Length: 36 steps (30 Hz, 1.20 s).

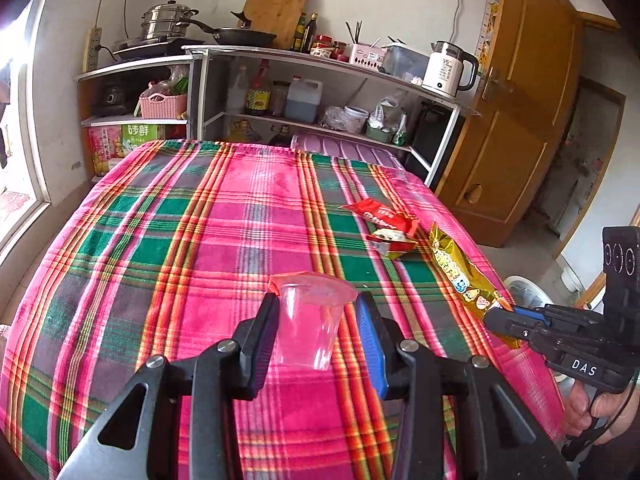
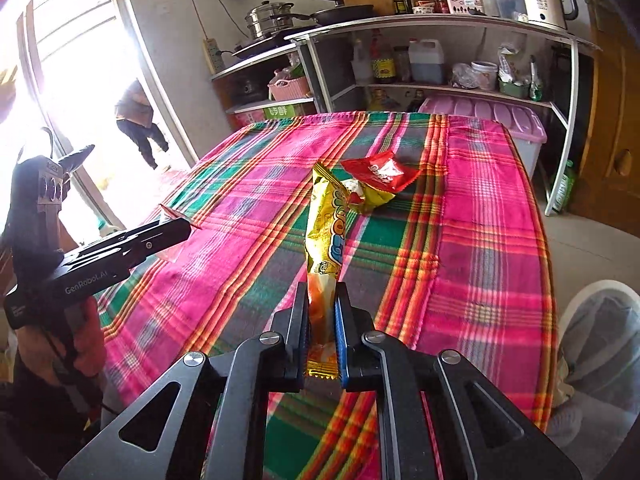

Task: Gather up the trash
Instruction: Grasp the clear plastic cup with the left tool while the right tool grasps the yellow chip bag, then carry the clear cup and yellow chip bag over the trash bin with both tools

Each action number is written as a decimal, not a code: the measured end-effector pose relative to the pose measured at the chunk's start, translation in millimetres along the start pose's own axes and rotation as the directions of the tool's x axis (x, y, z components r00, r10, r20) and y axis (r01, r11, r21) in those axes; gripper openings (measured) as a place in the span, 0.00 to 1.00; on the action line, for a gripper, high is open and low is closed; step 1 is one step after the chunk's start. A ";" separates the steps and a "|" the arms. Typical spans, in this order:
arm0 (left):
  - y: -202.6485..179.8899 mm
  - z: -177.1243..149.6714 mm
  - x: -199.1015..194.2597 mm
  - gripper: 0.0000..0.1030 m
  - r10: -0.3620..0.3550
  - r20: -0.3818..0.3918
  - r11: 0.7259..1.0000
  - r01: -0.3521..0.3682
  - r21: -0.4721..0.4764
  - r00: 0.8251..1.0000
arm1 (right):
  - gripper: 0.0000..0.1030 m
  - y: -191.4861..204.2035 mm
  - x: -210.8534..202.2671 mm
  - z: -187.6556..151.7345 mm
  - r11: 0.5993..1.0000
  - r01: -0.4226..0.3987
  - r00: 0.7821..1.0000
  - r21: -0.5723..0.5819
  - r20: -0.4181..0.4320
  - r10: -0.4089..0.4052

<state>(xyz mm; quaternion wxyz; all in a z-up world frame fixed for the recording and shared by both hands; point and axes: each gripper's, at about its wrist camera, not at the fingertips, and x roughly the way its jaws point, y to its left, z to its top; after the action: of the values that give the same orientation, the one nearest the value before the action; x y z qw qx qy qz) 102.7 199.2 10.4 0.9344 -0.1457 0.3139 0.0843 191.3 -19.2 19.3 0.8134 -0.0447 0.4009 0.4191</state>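
Between our left gripper point(image 1: 318, 316) fingers stands a clear plastic cup point(image 1: 310, 322), pinched upright on the plaid tablecloth point(image 1: 180, 240). Our right gripper point(image 2: 323, 320) is pressed onto the near end of a gold snack wrapper point(image 2: 326, 232), which stretches away to a red wrapper point(image 2: 378, 174) lying farther off.

We read "DAS" in white on the black body of the right tool point(image 1: 498, 317), and "GenRobot.AI" on the black body of the left tool point(image 2: 182, 229). Left of the white electric kettle point(image 1: 450, 69), a green cardboard box point(image 1: 141, 136) shows "6步鲜".
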 end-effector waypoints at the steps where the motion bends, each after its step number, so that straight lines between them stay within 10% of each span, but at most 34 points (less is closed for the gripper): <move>1: -6.8 -2.2 -3.9 0.40 -0.008 0.003 1.000 0.008 0.005 1.000 | 0.11 -1.4 -5.4 -2.5 1.000 0.003 1.000 0.005 0.005 -0.003; 36: -189.6 -19.3 -4.9 0.40 -0.267 -0.069 0.937 0.276 0.216 0.961 | 0.11 -96.4 -136.4 -77.9 0.954 0.145 0.973 0.262 0.137 -0.186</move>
<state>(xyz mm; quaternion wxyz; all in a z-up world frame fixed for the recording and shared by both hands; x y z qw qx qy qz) 135.2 13.8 40.3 0.9413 -0.0833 0.3161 -0.0841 168.0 -201.3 35.4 0.8744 0.0588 0.3788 0.2976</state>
